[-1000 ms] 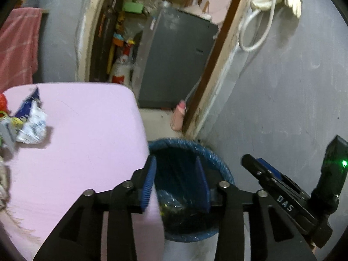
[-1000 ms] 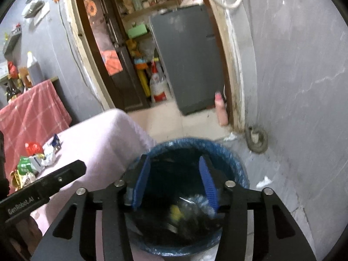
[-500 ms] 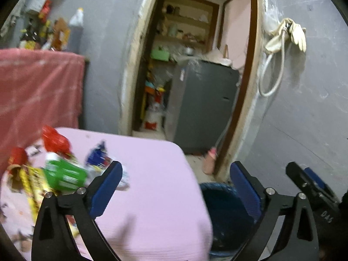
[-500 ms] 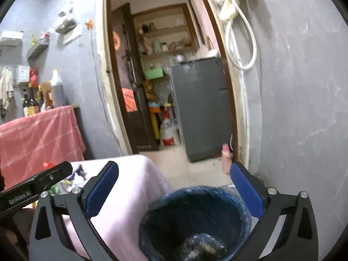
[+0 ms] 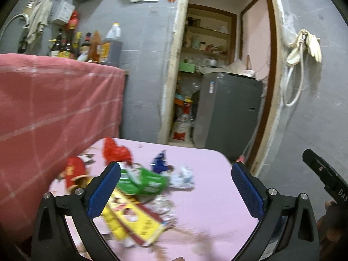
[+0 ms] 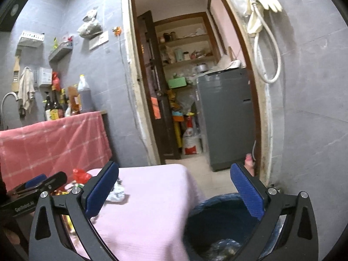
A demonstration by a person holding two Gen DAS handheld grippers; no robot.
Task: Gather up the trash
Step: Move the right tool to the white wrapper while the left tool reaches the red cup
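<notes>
both grippers spread wide, nothing between the jaws: left gripper (image 5: 176, 187) over the wrappers (image 5: 139, 187) on the pink table (image 5: 208, 204). right gripper (image 6: 174, 187) above the blue bin (image 6: 219, 219) beside the table, trash inside.

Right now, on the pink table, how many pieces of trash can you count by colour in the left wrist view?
Red wrappers: 2
Green packet: 1
Blue wrapper: 1
White crumpled wrapper: 1
Yellow box: 1
Total: 6 that I can tell apart; blur may hide more.
</notes>
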